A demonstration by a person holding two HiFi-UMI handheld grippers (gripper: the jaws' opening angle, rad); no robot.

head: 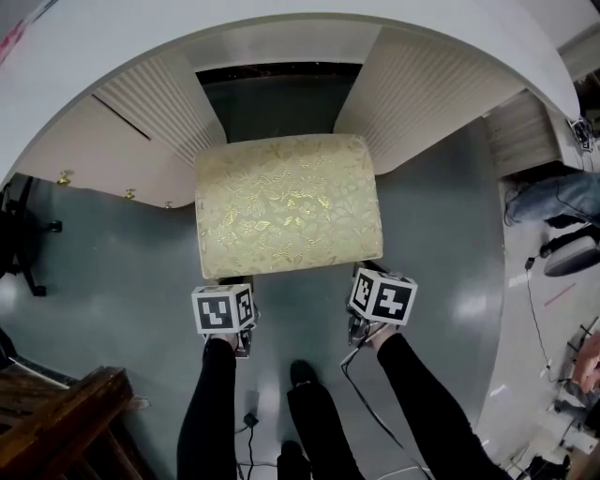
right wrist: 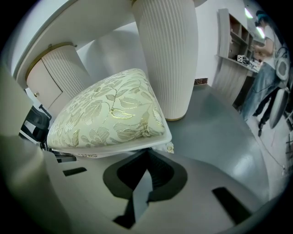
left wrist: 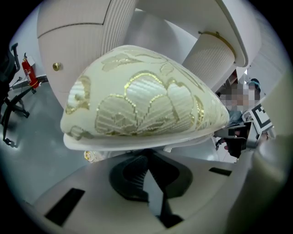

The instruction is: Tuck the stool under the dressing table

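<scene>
The stool, with its cream and gold floral cushion, stands on the grey floor. Its far edge is at the mouth of the gap between the two ribbed pedestals of the white dressing table. My left gripper is at the stool's near left corner and my right gripper is at its near right corner. In the left gripper view the dark fingers of my left gripper meet in a point just under the stool's seat rim. The right gripper stands the same way below the stool. Both look shut, with nothing seen between them.
The left pedestal and right pedestal flank the dark gap. My legs and shoes stand behind the stool. A wooden piece lies near left, an office chair at far left, and a person and cables at right.
</scene>
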